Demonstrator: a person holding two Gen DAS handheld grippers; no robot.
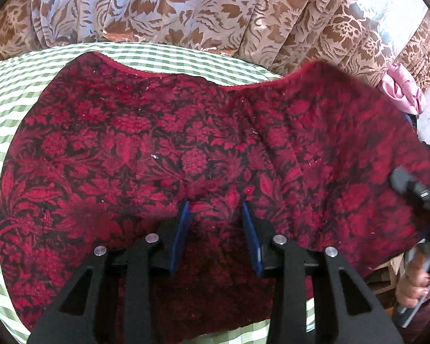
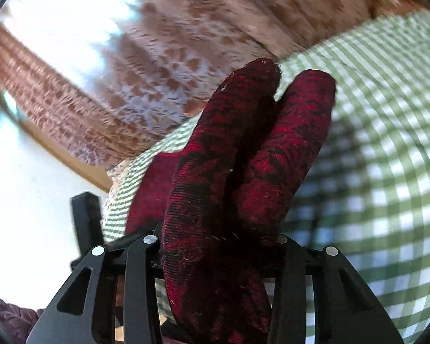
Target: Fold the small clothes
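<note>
A red cloth [image 1: 203, 143] with a black flower pattern lies spread on the green-and-white checked tablecloth [image 1: 11, 91]. My left gripper [image 1: 216, 205] points down onto the cloth's near middle. Its blue pads [image 1: 182, 229] press into the fabric with a low ridge of cloth pinched between them. The cloth's right edge is raised, where my right gripper [image 1: 412, 186] holds it. In the right wrist view the red cloth [image 2: 215, 200] drapes over both fingers of the right gripper [image 2: 261, 132] in two lobes and hides the pads, which are shut on it above the tablecloth [image 2: 387, 143].
A brown floral curtain [image 1: 215, 8] hangs right behind the table's far edge. A pink cloth [image 1: 404, 89] sits at the far right by a white wall. A person's hand [image 1: 415, 286] grips the right tool's handle. A purple knit [image 2: 8, 318] shows at the lower left.
</note>
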